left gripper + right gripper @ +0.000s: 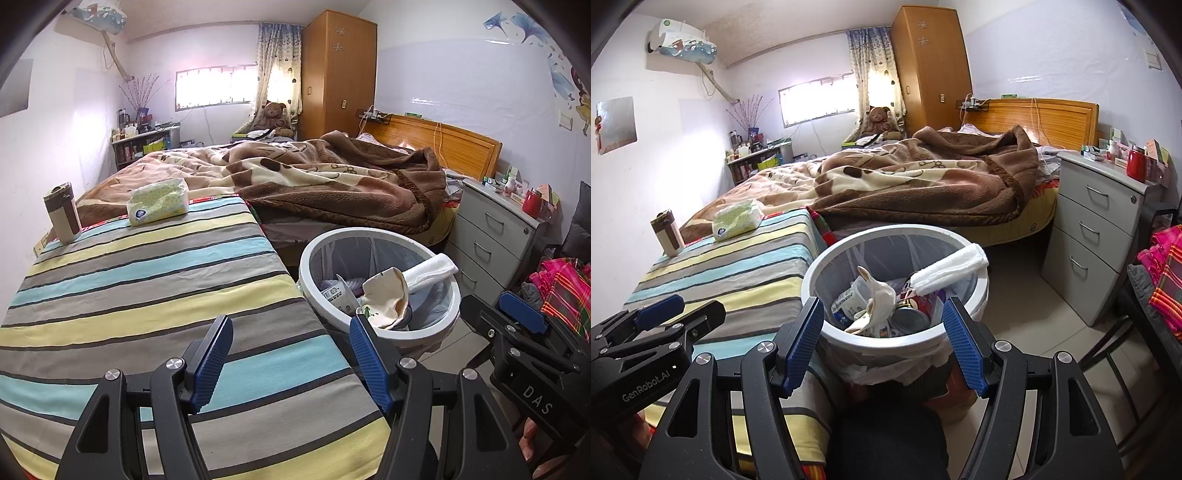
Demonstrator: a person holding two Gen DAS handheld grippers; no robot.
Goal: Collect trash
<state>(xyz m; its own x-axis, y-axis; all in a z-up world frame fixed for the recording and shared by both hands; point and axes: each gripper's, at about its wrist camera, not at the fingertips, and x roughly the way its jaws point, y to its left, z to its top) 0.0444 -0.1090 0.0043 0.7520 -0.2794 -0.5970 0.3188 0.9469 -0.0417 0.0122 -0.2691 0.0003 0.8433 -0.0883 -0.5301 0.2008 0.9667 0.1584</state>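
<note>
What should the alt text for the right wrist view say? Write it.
The open right gripper hovers empty over a white trash bin holding a can, cartons and a paper roll, beside a striped table with a tissue pack and cup.

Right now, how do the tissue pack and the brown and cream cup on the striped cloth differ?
The tissue pack lies flat on its broad side; the cup stands upright. The tissue pack is soft, pale green and yellow plastic wrap; the cup is a rigid cylinder, brown and cream with a lid. The pack sits nearer the bed's blanket, the cup at the cloth's far left edge. Both rest on the striped cloth, apart, untouched.
</note>
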